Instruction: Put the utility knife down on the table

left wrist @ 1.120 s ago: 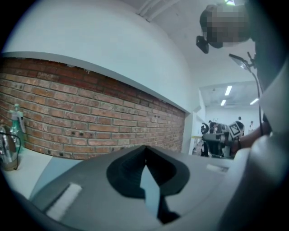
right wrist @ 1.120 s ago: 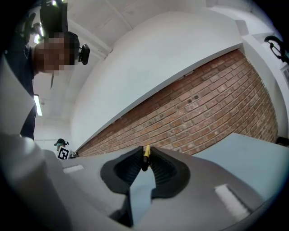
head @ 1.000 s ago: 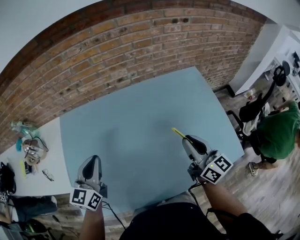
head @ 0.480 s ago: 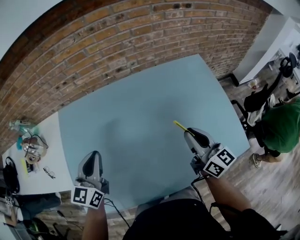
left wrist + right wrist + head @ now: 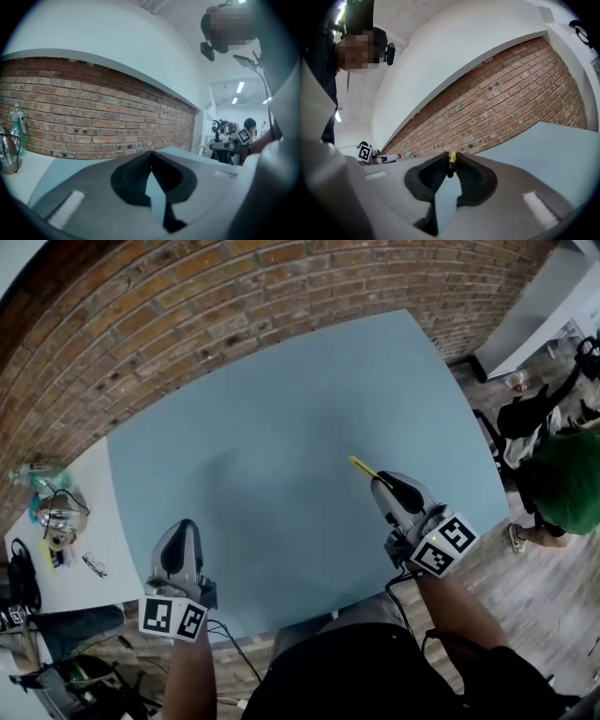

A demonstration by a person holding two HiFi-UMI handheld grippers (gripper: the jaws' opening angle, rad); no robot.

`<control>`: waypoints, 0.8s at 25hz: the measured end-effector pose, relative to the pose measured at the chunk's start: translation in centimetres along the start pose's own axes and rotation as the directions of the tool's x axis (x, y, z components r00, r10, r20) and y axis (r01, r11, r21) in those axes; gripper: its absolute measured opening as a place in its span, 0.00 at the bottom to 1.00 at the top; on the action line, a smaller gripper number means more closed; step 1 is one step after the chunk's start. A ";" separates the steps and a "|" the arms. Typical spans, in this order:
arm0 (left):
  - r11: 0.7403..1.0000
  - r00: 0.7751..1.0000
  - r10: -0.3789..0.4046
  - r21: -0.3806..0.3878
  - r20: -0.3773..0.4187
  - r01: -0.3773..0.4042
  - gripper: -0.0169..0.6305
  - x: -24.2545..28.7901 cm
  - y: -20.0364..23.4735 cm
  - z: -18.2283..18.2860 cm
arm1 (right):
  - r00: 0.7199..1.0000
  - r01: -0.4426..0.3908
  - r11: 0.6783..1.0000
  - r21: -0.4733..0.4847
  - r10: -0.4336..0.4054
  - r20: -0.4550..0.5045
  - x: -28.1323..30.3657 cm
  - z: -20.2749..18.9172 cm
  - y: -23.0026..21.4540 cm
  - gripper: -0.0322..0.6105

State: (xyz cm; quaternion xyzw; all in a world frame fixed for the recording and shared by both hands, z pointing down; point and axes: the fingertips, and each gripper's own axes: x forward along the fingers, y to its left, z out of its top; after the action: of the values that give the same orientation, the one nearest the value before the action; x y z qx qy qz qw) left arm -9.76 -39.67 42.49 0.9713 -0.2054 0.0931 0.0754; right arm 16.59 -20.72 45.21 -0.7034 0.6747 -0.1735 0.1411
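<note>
Right tool (image 5: 379, 484) pinches the utility knife (image 5: 361, 466) between its jaws. The thin yellow and black body pokes forward past the tips, over the right front part of the blue worktop (image 5: 281, 418). Whether the knife touches the surface cannot be told. Held low and nearly level like this, it seems ready to be lowered flat and let go. Over the near left edge, the left tool (image 5: 182, 532) has its jaws pressed together on nothing, well apart from the knife, probably to stay out of the way.
</note>
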 end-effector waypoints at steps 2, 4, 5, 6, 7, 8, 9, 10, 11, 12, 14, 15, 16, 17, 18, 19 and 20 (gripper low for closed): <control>1.000 1.000 0.000 0.002 -0.004 0.000 0.01 0.2 -0.2 -0.3 | 1.000 0.002 1.000 0.008 -0.001 -0.011 0.1 -0.8 -0.3 0.13; 1.000 1.000 -0.001 0.000 -0.013 0.001 0.01 0.4 -0.4 -0.8 | 1.000 0.002 1.000 0.020 -0.001 -0.018 0.0 -1.4 -0.5 0.13; 1.000 1.000 -0.002 -0.002 -0.022 0.002 0.01 0.5 -0.4 -1.1 | 1.000 0.002 1.000 0.025 -0.001 -0.022 0.0 -1.7 -0.7 0.13; 1.000 0.999 -0.004 -0.003 -0.033 0.004 0.01 0.7 -0.5 -1.5 | 1.000 0.001 1.000 0.029 -0.001 -0.027 0.0 -1.9 -0.7 0.13; 1.000 0.999 -0.005 -0.005 -0.044 0.005 0.01 0.8 -0.5 -1.9 | 0.999 0.001 1.000 0.031 0.000 -0.033 0.0 -2.0 -0.8 0.13; 1.000 0.999 -0.005 -0.007 -0.051 0.005 0.01 0.9 -0.5 -2.2 | 0.999 0.002 1.000 0.031 -0.001 -0.038 0.0 -2.2 -0.9 0.13; 1.000 0.998 -0.004 -0.010 -0.055 0.004 0.01 1.0 -0.5 -2.3 | 0.999 0.003 1.000 0.031 -0.001 -0.044 0.1 -2.3 -1.0 0.13; 1.000 0.998 -0.003 -0.012 -0.058 0.002 0.01 1.2 -0.4 -2.5 | 0.999 0.004 1.000 0.031 -0.002 -0.048 0.2 -2.4 -1.1 0.13; 1.000 0.998 -0.001 -0.012 -0.061 0.001 0.01 1.3 -0.4 -2.6 | 0.999 0.005 1.000 0.031 -0.003 -0.052 0.3 -2.6 -1.3 0.13; 1.000 0.998 -0.001 -0.008 -0.064 0.001 0.01 1.5 -0.5 -2.7 | 0.998 0.005 1.000 0.031 -0.003 -0.057 0.4 -2.8 -1.4 0.13; 1.000 0.997 -0.007 0.006 -0.074 0.007 0.01 1.9 -0.9 -3.1 | 0.998 0.003 1.000 0.027 -0.001 -0.070 0.4 -3.4 -1.7 0.13; 1.000 0.997 -0.010 0.012 -0.078 0.011 0.01 2.2 -1.1 -3.4 | 0.997 0.001 1.000 0.024 0.000 -0.078 0.4 -3.8 -1.8 0.13; 1.000 0.997 -0.013 0.016 -0.081 0.015 0.01 2.4 -1.2 -3.6 | 0.996 0.000 1.000 0.019 0.002 -0.087 0.4 -4.2 -2.0 0.13; 1.000 0.996 -0.015 0.016 -0.083 0.017 0.01 2.6 -1.3 -3.8 | 0.995 -0.003 1.000 0.012 0.004 -0.095 0.5 -4.5 -2.2 0.13; 1.000 0.996 -0.015 0.014 -0.084 0.016 0.01 2.8 -1.3 -3.9 | 0.995 -0.005 1.000 0.009 0.006 -0.101 0.7 -4.8 -2.3 0.13; 1.000 0.996 -0.014 0.011 -0.085 0.015 0.01 3.0 -1.2 -3.9 | 0.994 -0.007 1.000 0.012 0.009 -0.105 0.9 -4.9 -2.4 0.13; 1.000 0.996 -0.013 0.006 -0.087 0.013 0.01 3.1 -1.2 -4.0 | 0.994 -0.008 1.000 0.020 0.010 -0.108 1.1 -5.1 -2.5 0.13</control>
State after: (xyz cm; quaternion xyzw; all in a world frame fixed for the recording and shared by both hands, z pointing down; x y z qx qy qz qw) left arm -7.12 -39.01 46.94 0.9679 -0.1952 0.1354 0.0818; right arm 16.67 -21.49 50.94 -0.6886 0.6827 -0.2173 0.1121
